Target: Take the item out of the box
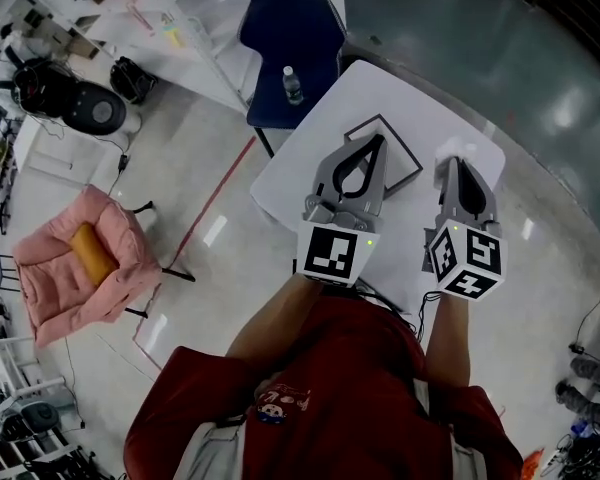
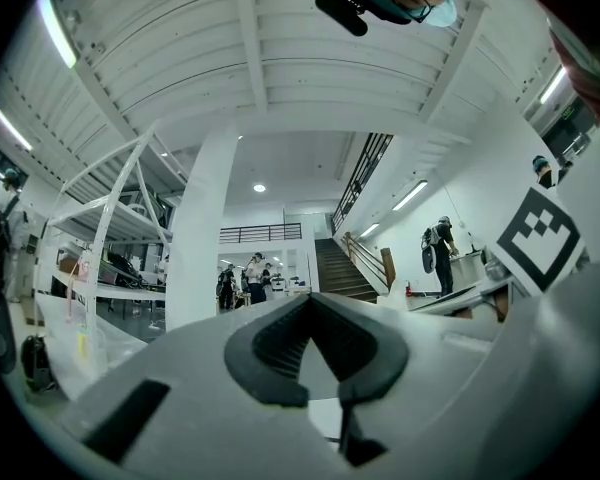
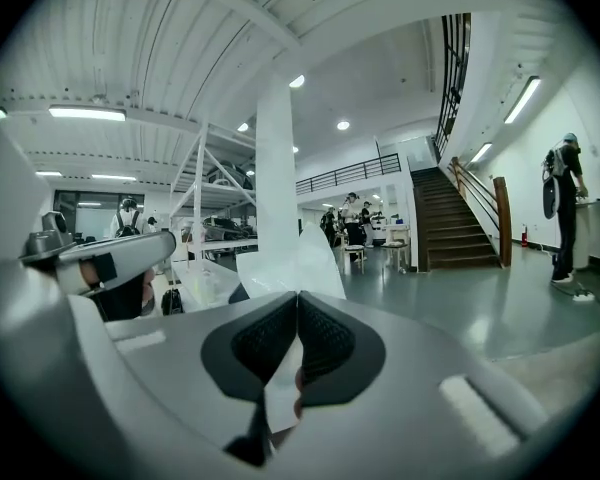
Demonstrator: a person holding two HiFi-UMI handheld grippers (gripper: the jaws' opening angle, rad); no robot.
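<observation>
On our right gripper (image 3: 298,300) the jaws pinch a thin white item (image 3: 280,230) at 3 o'clock of the box (image 1: 401,139) on the desk (image 1: 310,158); our left gripper (image 2: 311,300) has its jaws pressed together, empty.

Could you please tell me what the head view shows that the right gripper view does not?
Only the head view shows the black-edged box on the white table and the blue chair beyond it. Only the right gripper view shows a staircase and the jaws shut on the thin white item. Both show the right gripper and that item.
</observation>
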